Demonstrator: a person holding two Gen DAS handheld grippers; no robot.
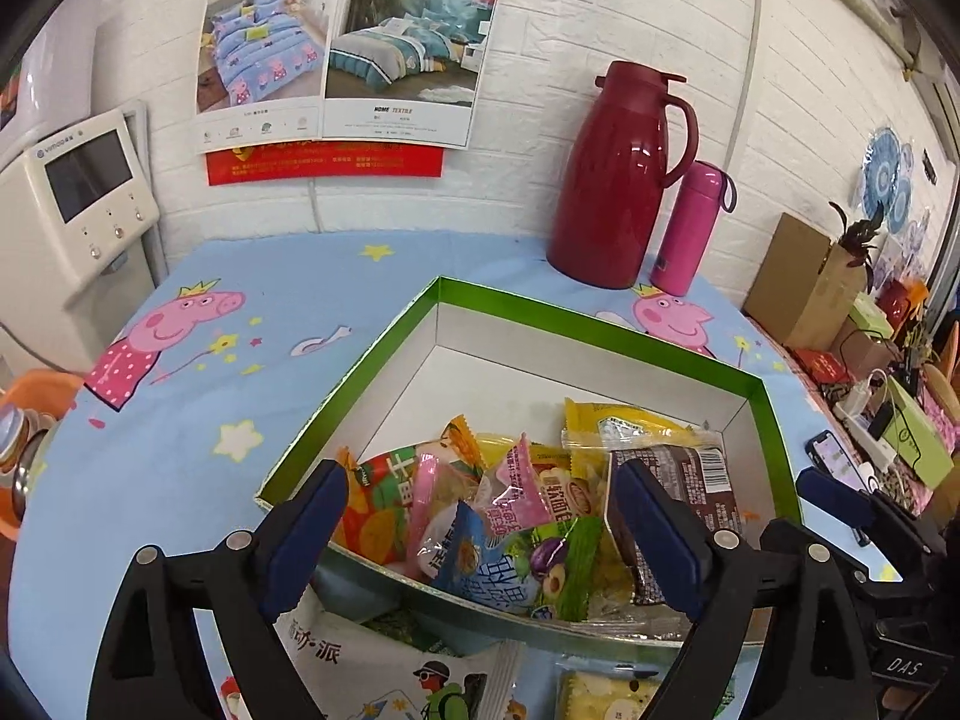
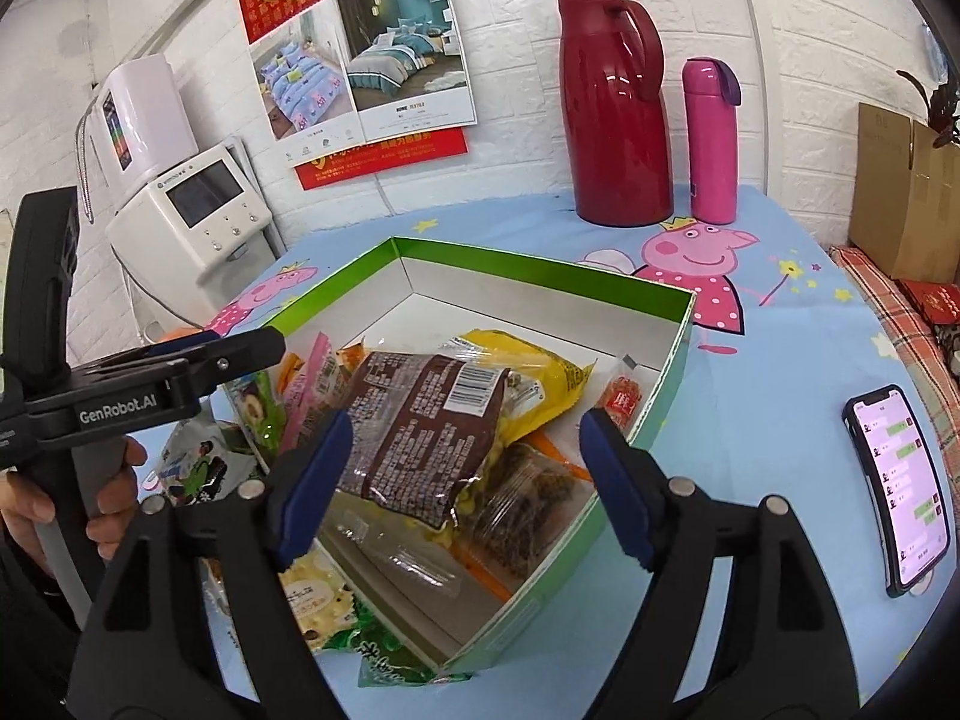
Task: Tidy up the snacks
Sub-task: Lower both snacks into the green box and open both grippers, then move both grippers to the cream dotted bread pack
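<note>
A green-rimmed box (image 1: 591, 324) with a white inside sits on the blue cartoon tablecloth and holds several snack packets. Among them are a brown barcode packet (image 2: 420, 420), a yellow packet (image 1: 624, 426) and a pink packet (image 1: 519, 480). My left gripper (image 1: 486, 528) hovers open over the box's near edge with nothing between its fingers. My right gripper (image 2: 465, 480) is open above the brown packet, also holding nothing. Outside the box, at its near side, lie a white hiker packet (image 1: 390, 672), a pale yellow packet (image 2: 312, 594) and a green packet (image 2: 384, 660).
A dark red thermos jug (image 2: 618, 114) and a pink bottle (image 2: 711, 144) stand at the back by the brick wall. A lit phone (image 2: 900, 486) lies on the cloth to the right. A cardboard box (image 2: 900, 192) and a white appliance (image 1: 78, 210) flank the table.
</note>
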